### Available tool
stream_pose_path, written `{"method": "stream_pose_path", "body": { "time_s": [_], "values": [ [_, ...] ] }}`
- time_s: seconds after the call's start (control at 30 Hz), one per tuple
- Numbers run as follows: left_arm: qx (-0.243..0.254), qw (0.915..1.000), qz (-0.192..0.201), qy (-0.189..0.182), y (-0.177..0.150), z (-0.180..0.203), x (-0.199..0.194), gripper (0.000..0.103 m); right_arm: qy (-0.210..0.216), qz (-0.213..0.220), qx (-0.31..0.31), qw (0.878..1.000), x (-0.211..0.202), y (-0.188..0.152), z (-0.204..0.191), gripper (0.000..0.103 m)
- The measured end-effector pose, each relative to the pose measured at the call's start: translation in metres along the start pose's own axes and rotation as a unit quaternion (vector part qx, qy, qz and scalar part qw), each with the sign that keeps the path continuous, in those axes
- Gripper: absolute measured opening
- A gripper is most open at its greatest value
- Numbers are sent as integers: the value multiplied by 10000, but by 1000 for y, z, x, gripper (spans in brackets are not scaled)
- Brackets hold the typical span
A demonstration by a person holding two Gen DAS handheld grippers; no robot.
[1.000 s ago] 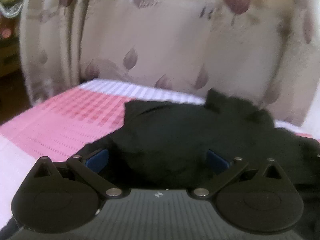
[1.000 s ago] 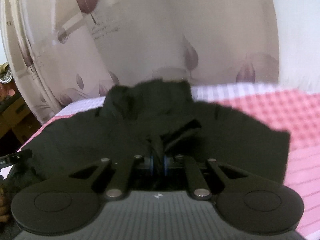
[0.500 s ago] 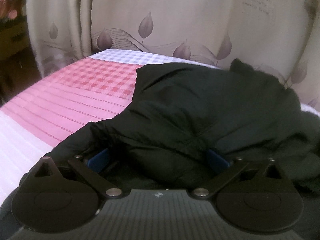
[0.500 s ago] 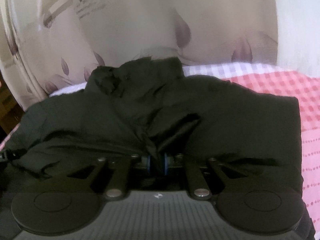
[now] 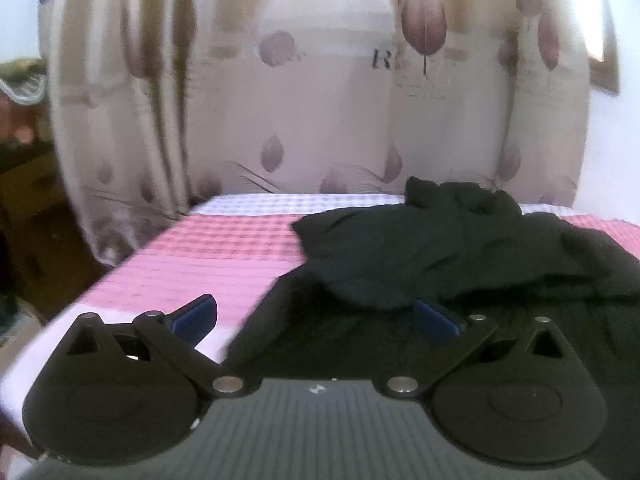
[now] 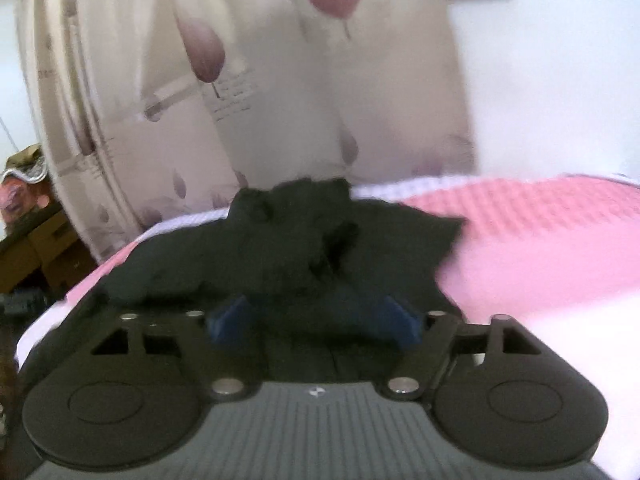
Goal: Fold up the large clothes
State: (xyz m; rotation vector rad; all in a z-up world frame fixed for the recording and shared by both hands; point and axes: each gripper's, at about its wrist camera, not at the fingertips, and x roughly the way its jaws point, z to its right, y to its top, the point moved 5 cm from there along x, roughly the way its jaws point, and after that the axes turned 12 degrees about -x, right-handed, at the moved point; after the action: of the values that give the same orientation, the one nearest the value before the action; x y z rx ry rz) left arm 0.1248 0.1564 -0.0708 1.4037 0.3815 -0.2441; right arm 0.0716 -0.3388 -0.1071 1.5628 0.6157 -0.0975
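A large black garment lies partly folded and bunched on the pink checked bed cover. My left gripper is open and empty, with its blue pads wide apart over the garment's near left edge. In the right wrist view the same black garment lies in a heap ahead. My right gripper is open, its blue pads apart just above the cloth, holding nothing.
Beige curtains with purple leaf print hang behind the bed. Wooden furniture stands at the left beside the bed. Pink cover lies bare to the right of the garment. A white wall is at the right.
My right gripper was shut on a fold of the garment and has opened and let it go. Both grippers have drawn back from the garment, which has dropped flatter on the bed.
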Motion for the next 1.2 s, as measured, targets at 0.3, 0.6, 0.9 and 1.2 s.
{"method": "stream_pose_path", "body": {
  "time_s": [0.3,0.6,0.9,1.2],
  "values": [
    [-55,9990,-441,-98,-68,-76,-79,103,-8,-535,1222,9911,-100,-111,13,78],
    [44,9949,-963,-285,-120,-88,-85,103,683,-555,1399,9862,-87,-135,-23,57],
    [-906,9876,-1162,-550,-126,-115,-74,101,932,-421,1399,9849,-85,-130,-25,20],
    [-1400,9586,-2138,-1256,-124,-101,-55,20,1071,-607,1709,9776,-71,-135,-26,26]
  ]
}}
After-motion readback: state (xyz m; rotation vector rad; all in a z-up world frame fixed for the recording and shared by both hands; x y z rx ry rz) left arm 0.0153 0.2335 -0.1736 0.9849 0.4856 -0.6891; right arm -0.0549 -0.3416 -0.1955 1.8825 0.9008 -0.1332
